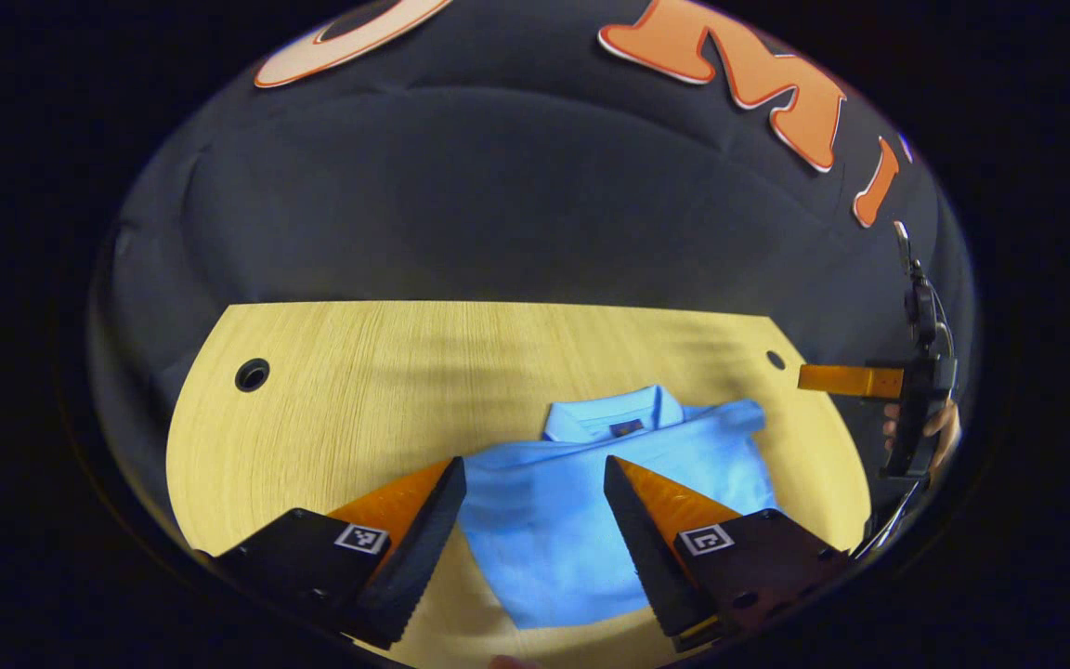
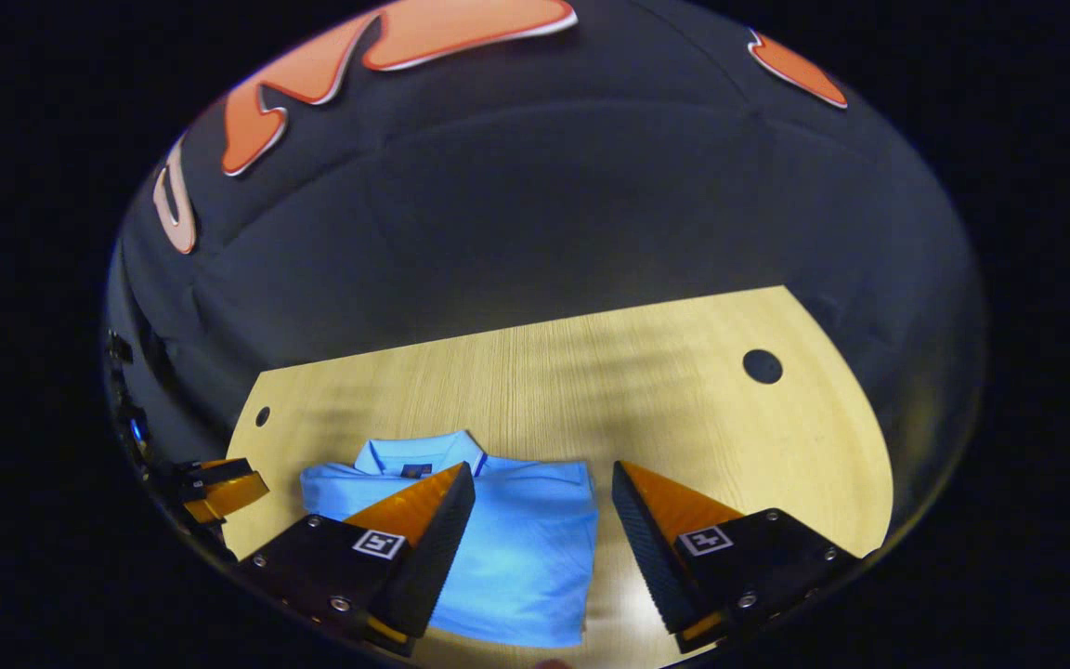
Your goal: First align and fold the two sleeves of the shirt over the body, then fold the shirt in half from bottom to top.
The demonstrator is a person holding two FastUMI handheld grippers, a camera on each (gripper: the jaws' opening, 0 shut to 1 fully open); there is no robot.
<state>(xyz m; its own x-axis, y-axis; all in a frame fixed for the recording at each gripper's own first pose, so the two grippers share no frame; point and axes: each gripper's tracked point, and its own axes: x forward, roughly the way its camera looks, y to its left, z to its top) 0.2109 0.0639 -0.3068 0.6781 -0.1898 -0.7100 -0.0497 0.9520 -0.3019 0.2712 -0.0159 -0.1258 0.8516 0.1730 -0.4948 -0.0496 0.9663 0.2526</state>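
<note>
A light blue polo shirt [image 1: 581, 502] lies flat on the wooden table [image 1: 358, 390], collar toward the far side, its sleeves folded in over the body. My left gripper [image 1: 535, 474] hovers open above the shirt's lower half, fingers spread wide with nothing between them. At the right edge of the left gripper view, the right gripper [image 1: 846, 379] is held by a hand, off the shirt's right side. In the right gripper view the shirt [image 2: 516, 548] lies at lower left. My right gripper [image 2: 544, 478] stands open over the shirt's right edge. The left gripper [image 2: 219, 492] shows at far left.
The table [image 2: 684, 400] has round cable holes at its far corners [image 1: 252, 374] [image 2: 763, 366]. The black cloth wall stands right behind the table's far edge. Bare wood stretches to the left of the shirt and behind its collar.
</note>
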